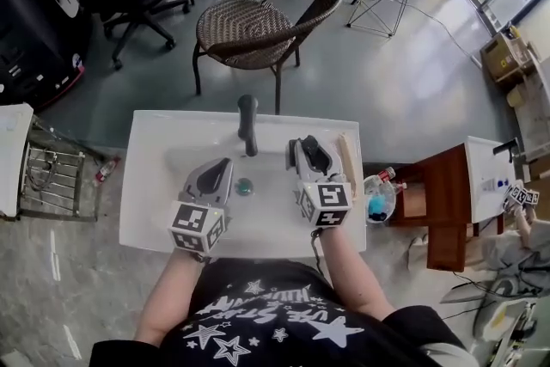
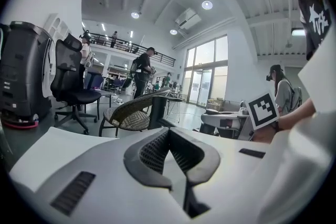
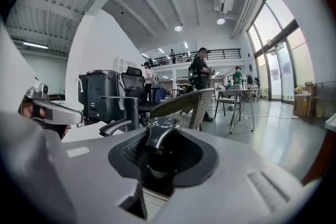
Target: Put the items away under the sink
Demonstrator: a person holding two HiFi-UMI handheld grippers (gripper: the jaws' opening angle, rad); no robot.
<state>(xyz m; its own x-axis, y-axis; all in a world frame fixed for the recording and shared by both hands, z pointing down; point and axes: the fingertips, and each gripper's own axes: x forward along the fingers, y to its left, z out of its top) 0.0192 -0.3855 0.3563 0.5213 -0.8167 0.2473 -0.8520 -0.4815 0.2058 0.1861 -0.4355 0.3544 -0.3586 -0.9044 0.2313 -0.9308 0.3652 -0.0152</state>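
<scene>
Gripping a dark, shiny-topped item (image 3: pixel 163 126) in the right gripper (image 1: pixel 308 145) over the white sink (image 1: pixel 155 142), apparently held clear of it for stowing underneath, while the left gripper (image 1: pixel 225 164) sits closed and empty alongside.

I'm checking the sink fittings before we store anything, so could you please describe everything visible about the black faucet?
The faucet is matte black and looks like metal. It has an upright round column with a flat lever at the top and a short curved spout lower down, both clearest in the right gripper view. It stands at the back middle of the white sink, spout toward the basin. No water can be seen running, and nothing but the sink touches it.
</scene>
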